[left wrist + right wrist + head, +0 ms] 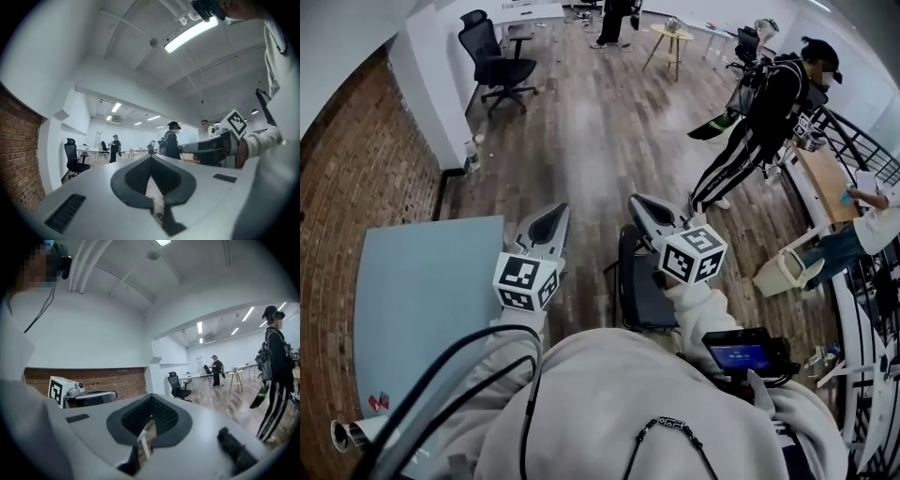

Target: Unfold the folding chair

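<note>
Standing beneath right gripper (637, 201), fingers shut, empty: folding chair (641, 292).

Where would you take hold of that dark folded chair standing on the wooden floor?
Probably its thin side rail, with the left gripper coming from the left and the right gripper taking the opposite edge. The dark folding chair stands folded flat, so only narrow edges suit the jaws.

No legible text or numbers.

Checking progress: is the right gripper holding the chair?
No, the right gripper has its jaws shut with nothing between them.
</note>
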`<control>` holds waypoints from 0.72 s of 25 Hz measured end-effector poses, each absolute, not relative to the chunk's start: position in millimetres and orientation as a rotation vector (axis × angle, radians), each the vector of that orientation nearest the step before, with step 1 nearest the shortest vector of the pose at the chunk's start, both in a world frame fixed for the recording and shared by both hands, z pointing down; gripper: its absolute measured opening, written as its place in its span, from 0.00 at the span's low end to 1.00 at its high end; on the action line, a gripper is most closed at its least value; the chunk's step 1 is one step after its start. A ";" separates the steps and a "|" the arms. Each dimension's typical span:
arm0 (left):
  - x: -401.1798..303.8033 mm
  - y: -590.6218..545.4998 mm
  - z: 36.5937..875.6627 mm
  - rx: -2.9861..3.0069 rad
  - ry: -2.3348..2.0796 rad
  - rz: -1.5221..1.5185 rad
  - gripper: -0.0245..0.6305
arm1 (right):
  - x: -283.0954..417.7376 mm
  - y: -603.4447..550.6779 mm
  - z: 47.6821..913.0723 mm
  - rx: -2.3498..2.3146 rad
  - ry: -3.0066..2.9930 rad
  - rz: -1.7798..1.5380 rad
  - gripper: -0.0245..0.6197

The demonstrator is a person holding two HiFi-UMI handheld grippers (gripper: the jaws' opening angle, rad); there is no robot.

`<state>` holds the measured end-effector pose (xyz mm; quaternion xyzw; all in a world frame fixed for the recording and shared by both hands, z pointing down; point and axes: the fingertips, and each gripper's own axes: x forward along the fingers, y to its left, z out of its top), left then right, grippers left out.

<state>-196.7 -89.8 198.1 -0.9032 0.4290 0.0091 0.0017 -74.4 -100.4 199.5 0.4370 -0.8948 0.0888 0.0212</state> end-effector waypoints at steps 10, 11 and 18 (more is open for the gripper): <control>-206.6 -83.3 199.6 -2.829 1.352 0.021 0.04 | -93.3 -91.5 208.9 1.304 -2.759 0.247 0.05; -207.0 -82.7 200.4 -2.835 1.349 0.020 0.04 | -93.3 -91.6 209.4 1.305 -2.758 0.259 0.05; -198.9 -82.4 201.6 -2.847 1.330 0.018 0.04 | -89.2 -89.7 214.0 1.297 -2.743 0.233 0.05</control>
